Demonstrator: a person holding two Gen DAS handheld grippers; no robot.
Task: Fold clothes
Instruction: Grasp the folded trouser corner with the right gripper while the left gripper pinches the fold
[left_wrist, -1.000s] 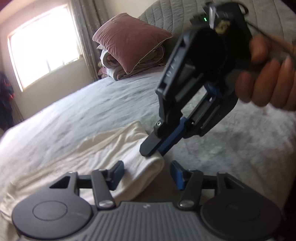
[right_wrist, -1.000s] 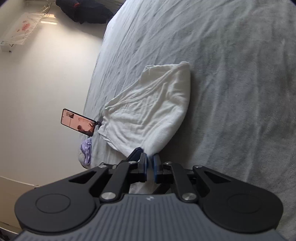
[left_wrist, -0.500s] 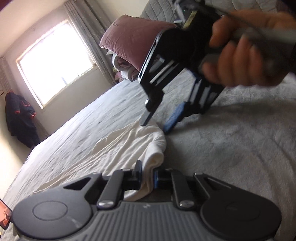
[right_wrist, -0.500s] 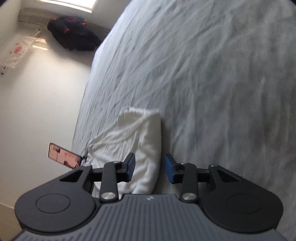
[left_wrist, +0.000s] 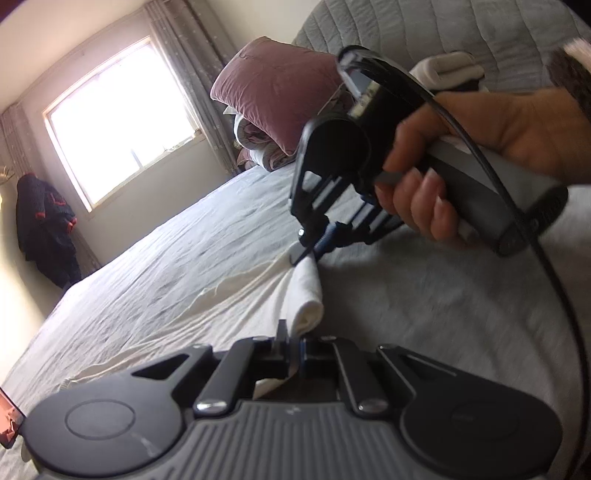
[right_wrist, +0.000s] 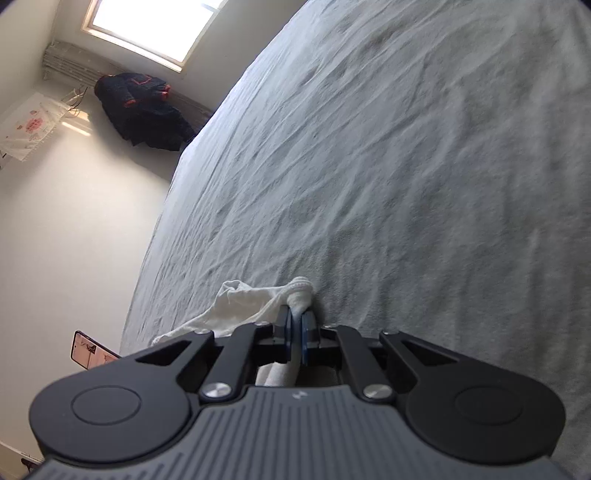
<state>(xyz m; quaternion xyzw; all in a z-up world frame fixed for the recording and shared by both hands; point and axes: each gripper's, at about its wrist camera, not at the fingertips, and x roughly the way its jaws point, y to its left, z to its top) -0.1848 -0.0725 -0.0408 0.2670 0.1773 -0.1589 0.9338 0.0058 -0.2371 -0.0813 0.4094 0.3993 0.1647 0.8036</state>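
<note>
A white garment (left_wrist: 258, 295) lies stretched across the grey bed (left_wrist: 424, 302), its folded edge running between both grippers. My left gripper (left_wrist: 291, 349) is shut on the near end of that fold, with cloth pinched between its pads. In the left wrist view the right gripper (left_wrist: 308, 251), held by a hand (left_wrist: 480, 147), pinches the far end of the fold. In the right wrist view the right gripper (right_wrist: 295, 330) is shut on the bunched white garment (right_wrist: 251, 302), which trails off to the left.
A mauve pillow (left_wrist: 280, 96) sits on folded bedding at the bed's head, with folded white cloth (left_wrist: 447, 68) beside it. A window (left_wrist: 122, 125) and a dark jacket (left_wrist: 44, 225) hang on the far wall. A phone (right_wrist: 90, 350) stands at the bed's left edge.
The left gripper closed on the garment's near edge. The right gripper let go, opened, dropped back onto the far end of the fold and shut on it again.
</note>
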